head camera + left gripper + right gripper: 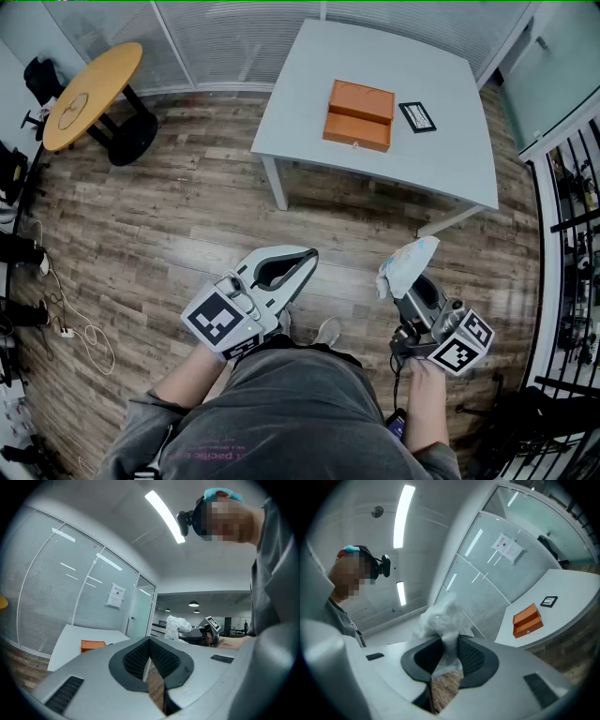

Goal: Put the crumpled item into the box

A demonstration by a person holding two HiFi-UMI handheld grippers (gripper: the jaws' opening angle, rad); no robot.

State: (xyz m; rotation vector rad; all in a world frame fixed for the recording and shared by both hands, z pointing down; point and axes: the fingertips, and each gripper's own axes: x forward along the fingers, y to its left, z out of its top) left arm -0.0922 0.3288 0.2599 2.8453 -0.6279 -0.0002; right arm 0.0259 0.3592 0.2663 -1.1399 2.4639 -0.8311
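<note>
Right gripper view: right gripper clenches the crumpled item, which bulges past its jaws and hides their tips; box well apart. Left gripper closed.

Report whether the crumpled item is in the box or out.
Out. The crumpled item is pinched in the right tool, away from the orange box on the table.

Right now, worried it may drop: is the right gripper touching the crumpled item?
Touching. In the right gripper view, the right gripper pinches the crumpled item between its pads.
</note>
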